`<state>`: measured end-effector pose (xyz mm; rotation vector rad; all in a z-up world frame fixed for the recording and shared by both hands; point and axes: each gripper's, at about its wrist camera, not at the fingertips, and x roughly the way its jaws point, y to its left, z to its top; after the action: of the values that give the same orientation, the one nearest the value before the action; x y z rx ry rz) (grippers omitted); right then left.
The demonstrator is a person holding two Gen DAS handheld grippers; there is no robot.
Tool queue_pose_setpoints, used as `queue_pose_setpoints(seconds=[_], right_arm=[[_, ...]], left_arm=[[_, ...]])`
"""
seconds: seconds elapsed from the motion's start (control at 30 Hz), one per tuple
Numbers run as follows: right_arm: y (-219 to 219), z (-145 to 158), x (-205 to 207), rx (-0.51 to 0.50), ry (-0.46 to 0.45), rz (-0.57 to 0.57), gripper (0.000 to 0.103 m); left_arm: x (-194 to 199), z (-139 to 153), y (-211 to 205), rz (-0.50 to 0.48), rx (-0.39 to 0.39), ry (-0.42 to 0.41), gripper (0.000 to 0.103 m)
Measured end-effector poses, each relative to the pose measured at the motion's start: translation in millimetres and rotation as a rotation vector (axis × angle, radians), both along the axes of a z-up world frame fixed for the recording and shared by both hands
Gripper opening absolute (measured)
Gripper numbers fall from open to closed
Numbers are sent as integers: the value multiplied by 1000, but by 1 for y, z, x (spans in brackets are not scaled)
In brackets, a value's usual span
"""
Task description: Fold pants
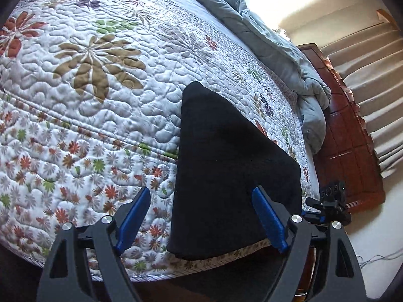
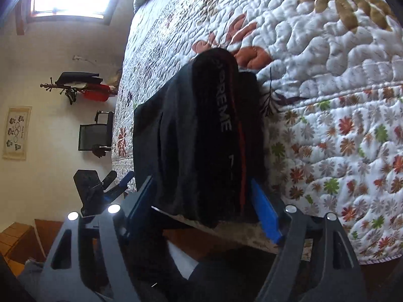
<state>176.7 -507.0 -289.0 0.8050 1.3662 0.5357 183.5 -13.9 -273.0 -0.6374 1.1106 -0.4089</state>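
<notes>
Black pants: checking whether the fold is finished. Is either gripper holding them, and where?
Nothing is held. Both the left gripper and right gripper stand open around the folded pants.

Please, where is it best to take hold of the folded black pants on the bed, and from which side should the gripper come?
Probably the near edge of the folded black pants, which lies at the edge of the floral quilt. Come from the bedside, jaws across the stacked layers: the right gripper, open, already straddles that end.
</notes>
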Motion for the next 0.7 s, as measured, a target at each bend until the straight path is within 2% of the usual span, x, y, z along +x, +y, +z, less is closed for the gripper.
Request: queue_pose_setpoints(seconds=[0.03,0.1,0.17,0.2,0.23,0.33,0.43,0.5,0.57,0.7], right_arm=[[2,1,0,-7,-2,0,67],[3,-1,2,-9,5,-1,50],[0,-7,2,-6,28,-28,39],[-1,-8,2,-1,32,-39,25],[-1,-9,2,-1,32,-45,19],[0,5,-2,-21,-15,-33,14],[-9,37,-9,-64,-90,-40,9],[-22,52,-14,-84,-133,-64,2],[-32,44,-20,-76,-112,-77,2],[-19,3,-27,-110,-25,-50,2]], left_arm=[[-1,0,-1,1,1,0,83],[-2,-1,0,0,1,1,83],[-2,-2,-1,0,8,8,83],[-2,-3,0,0,10,14,83],[-2,-5,0,3,13,20,83],[-2,-8,1,4,19,32,83],[-1,-6,2,1,23,31,83],[1,-2,1,-5,25,16,83],[3,3,-1,-14,29,0,83],[7,2,-10,-35,24,-1,83]])
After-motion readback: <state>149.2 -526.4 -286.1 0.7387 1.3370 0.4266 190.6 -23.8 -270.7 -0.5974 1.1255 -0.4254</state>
